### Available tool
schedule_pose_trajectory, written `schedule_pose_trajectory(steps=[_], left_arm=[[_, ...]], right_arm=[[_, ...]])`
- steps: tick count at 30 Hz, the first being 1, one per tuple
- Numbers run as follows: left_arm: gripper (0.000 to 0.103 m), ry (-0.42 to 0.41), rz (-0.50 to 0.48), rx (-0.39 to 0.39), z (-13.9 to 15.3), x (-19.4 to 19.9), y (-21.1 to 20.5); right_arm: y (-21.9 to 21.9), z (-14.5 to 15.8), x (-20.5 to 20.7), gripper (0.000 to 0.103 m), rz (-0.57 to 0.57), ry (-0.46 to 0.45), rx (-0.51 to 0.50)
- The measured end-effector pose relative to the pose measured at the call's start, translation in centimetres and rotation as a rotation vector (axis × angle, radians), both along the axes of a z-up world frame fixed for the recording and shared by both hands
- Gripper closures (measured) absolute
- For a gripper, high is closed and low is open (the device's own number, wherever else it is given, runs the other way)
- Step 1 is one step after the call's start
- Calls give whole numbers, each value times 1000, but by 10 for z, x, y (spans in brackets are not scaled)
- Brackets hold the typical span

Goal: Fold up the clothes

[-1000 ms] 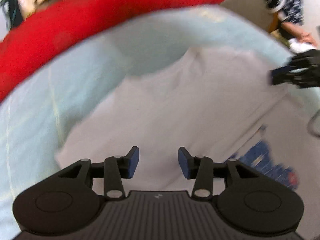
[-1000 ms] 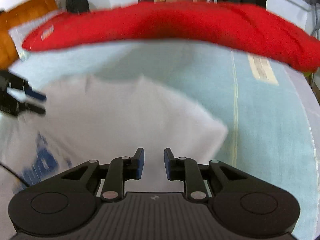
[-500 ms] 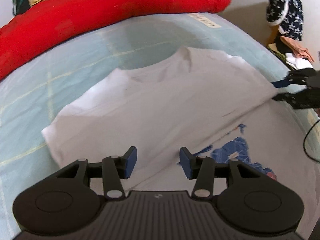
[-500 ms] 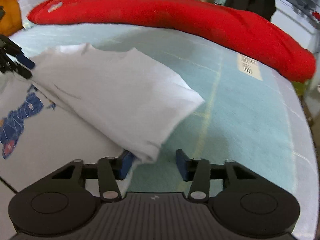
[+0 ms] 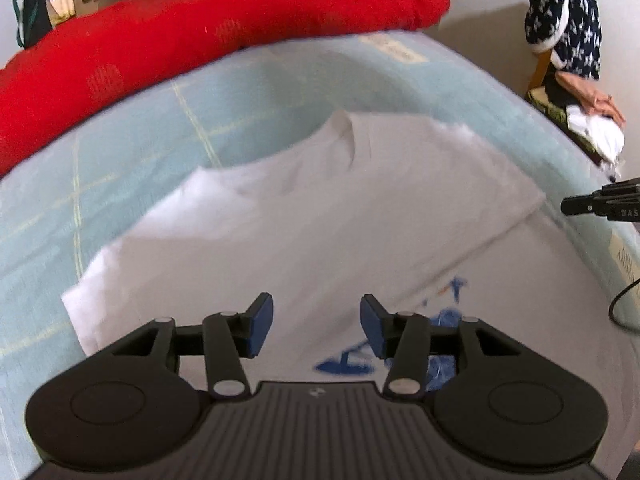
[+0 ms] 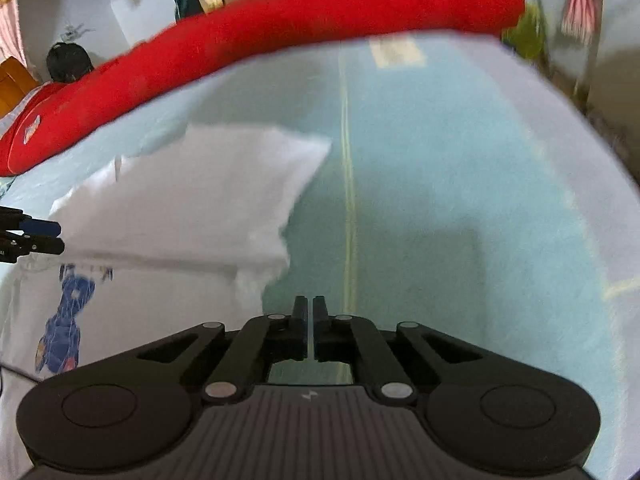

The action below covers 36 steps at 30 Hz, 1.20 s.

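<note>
A white T-shirt (image 5: 304, 216) with a blue print (image 5: 440, 360) lies on the pale blue bed sheet (image 5: 132, 160), its upper part folded over the lower part. My left gripper (image 5: 316, 322) hovers over the shirt's near edge; its jaws are opening and nothing is between them. It also shows at the left edge of the right wrist view as the left gripper (image 6: 40, 234). My right gripper (image 6: 310, 308) is shut on nothing, over bare sheet (image 6: 440, 200) just right of the shirt (image 6: 192, 196). In the left wrist view the right gripper (image 5: 592, 204) sits past the fold's right corner.
A long red blanket (image 5: 200, 28) lies along the far side of the bed, red blanket (image 6: 280, 32). A chair with piled clothes (image 5: 576, 92) stands off the bed's right corner. A black cable (image 5: 624, 304) hangs at the right edge.
The right gripper has slid right, off the shirt's folded corner onto the sheet, and its jaws have shut. The left jaws stand a little wider. The fold now lies flat.
</note>
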State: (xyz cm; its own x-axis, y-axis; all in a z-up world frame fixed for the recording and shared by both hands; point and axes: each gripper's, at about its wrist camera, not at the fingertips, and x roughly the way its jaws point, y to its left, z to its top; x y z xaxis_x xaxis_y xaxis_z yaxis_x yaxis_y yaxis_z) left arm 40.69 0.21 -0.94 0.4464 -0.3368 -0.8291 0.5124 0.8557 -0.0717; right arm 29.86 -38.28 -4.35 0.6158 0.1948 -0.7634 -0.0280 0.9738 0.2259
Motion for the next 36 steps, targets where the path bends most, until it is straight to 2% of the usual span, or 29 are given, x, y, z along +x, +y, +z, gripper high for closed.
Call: schedule_pose_trajectory(steps=[4, 7, 9, 11, 14, 18, 20, 23, 26, 29, 32, 36], left_arm=[[49, 1, -2, -15, -4, 6, -9], [48, 0, -8, 16, -15, 6, -14], [45, -3, 6, 49, -21, 5, -13], [45, -20, 54, 45, -15, 0, -2], [47, -44, 125, 40, -6, -7, 15], [45, -92, 121, -5, 3, -14, 20], [45, -81, 138, -10, -3, -7, 19], [45, -32, 177, -19, -22, -2, 22], [42, -14, 185, -21, -36, -16, 32], [42, -22, 171, -7, -29, -32, 43], [42, -75, 174, -47, -14, -35, 46], [41, -97, 173, -86, -8, -28, 43]], right_arm=[[14, 12, 25, 97, 76, -102, -7], [39, -3, 43, 98, 176, -95, -76], [41, -23, 49, 98, 166, -57, -153], [26, -24, 47, 97, 77, -44, -137], [10, -9, 36, 94, -7, -32, -115], [31, 13, 31, 93, 71, -87, -90], [51, 17, 38, 92, 132, -114, -87], [84, 7, 57, 91, 208, -127, -98], [107, -12, 65, 91, 258, -73, -120], [104, -18, 52, 90, 266, -66, -144], [96, -5, 44, 84, 244, -70, -135], [101, 17, 43, 76, 230, -89, -101]])
